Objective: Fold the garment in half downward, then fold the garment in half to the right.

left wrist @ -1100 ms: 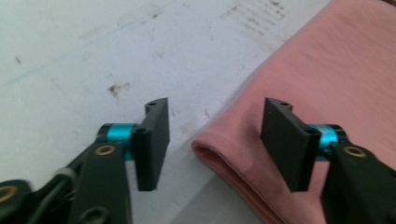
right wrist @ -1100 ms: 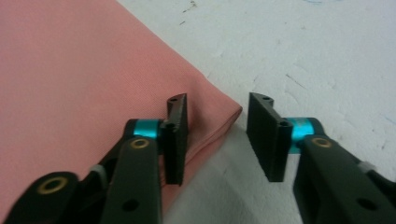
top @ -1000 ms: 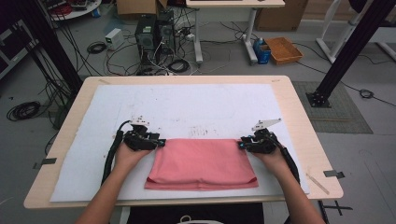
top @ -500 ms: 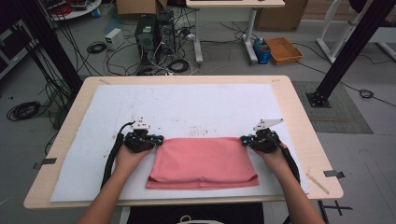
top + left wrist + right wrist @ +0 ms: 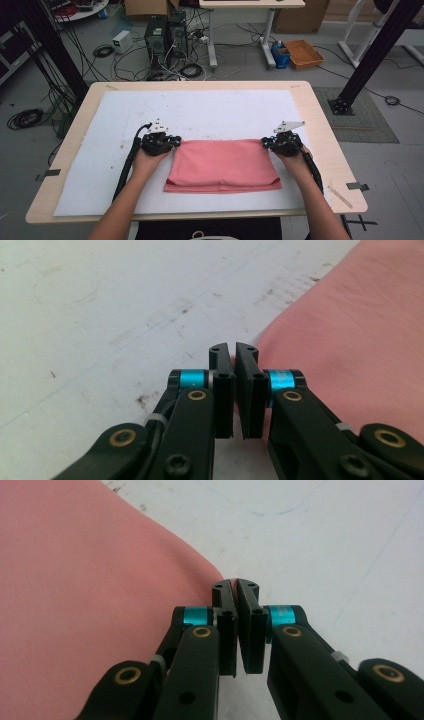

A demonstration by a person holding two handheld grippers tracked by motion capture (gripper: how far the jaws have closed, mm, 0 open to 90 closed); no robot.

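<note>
Cloth [image 5: 223,165] at frame centre, long axis left-right. Left gripper [image 5: 172,142] and right gripper [image 5: 266,143] at far corners, jaws together; pinch on cloth unconfirmed.

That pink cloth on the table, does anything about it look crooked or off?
Slightly. The folded pink cloth is not squared up: its near edge shows a lower layer peeking out, and its near left corner flares outward. No tear or stain shows.

Grey floor [image 5: 380,165], tangled cables [image 5: 107,50], computer towers [image 5: 165,32], white desk [image 5: 250,4], orange tray [image 5: 303,53]
</note>
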